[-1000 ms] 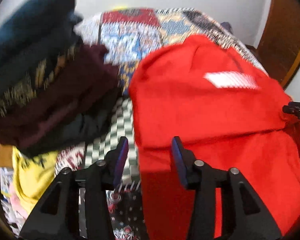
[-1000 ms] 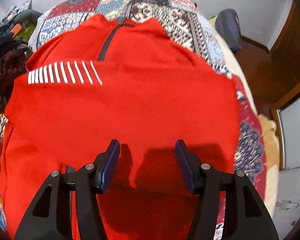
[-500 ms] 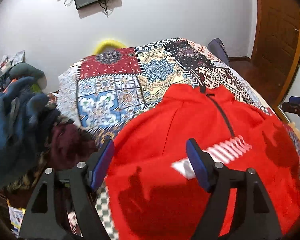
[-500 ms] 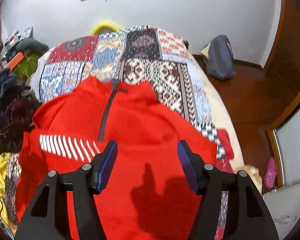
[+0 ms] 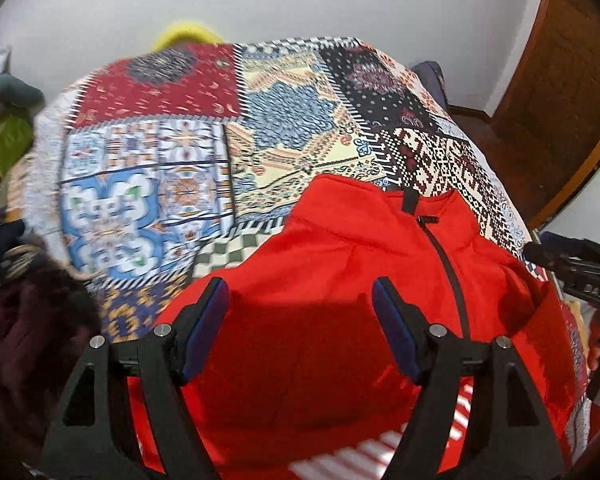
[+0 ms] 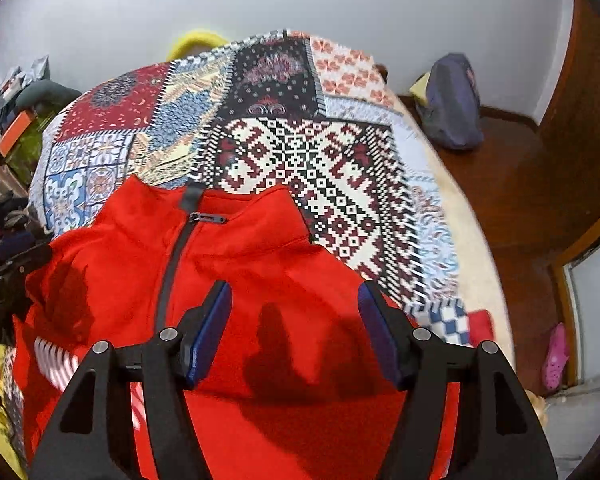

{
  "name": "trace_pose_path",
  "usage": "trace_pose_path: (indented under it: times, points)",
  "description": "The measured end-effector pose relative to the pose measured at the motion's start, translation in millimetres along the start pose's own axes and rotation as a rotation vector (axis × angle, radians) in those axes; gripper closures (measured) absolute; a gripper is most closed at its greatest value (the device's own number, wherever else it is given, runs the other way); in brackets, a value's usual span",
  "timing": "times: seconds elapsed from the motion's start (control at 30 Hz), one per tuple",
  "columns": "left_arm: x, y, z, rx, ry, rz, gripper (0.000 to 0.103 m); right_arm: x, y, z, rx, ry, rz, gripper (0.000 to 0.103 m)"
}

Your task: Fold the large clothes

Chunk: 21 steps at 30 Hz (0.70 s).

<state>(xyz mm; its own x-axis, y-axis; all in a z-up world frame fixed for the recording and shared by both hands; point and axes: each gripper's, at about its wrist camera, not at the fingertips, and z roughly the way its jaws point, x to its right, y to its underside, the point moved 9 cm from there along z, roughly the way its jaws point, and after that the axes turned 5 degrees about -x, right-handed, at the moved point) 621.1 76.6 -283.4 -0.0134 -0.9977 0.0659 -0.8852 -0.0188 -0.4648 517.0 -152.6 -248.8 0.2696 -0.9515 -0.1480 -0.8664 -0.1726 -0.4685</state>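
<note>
Both jaws have just been opening with nothing between them: the left hand-held gripper [image 5: 300,320] and right hand-held gripper [image 6: 294,320] stand spread above the red zip-neck top [image 6: 260,264]. Just under and ahead of them it lies flat on the patchwork bedspread [image 6: 300,152], collar farthest away.

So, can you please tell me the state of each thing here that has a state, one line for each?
red pullover: lying on the bed, front up, collar toward the wall.
zipper: closed up to the collar.
left gripper: open, nothing between the jaws, above the pullover.
right gripper: open, holding nothing; jaws have just been opening.
patchwork bedspread: spread over the bed.
pile of dark clothes: unfolded, beside the pullover.
</note>
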Motion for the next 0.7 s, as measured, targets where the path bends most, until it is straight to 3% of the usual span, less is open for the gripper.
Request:
trace_pose_path:
  times: [0.33,0.53,0.6,0.63,0.67,0.7]
  points:
    - [-15.0,-26.9,65.4,-0.053,0.012,0.018,0.03,1.1,-22.4,69.0,-0.091,-0.06,-0.013,0.041]
    - [-15.4,-26.4,84.8,-0.095,0.131,-0.045,0.029,-0.6,-30.3,99.0,-0.119,-0.1,-0.004,0.041]
    - [-15.6,-25.9,86.4,-0.097,0.174,-0.07,0.036,-1.3,-32.4,101.8,-0.113,-0.122,0.018,0.042]
    - [-14.9,-25.3,86.0,-0.097,0.204,-0.082,0.046,-2.9,-32.9,102.4,-0.109,-0.126,0.02,0.047]
    - [-14.2,-24.8,84.4,-0.092,0.22,-0.09,0.056,-6.0,-32.9,102.0,-0.107,-0.135,0.011,0.06]
    - [-12.6,-24.2,82.0,-0.085,0.229,-0.091,0.062,-12.4,-31.7,99.8,-0.103,-0.154,-0.007,0.066]
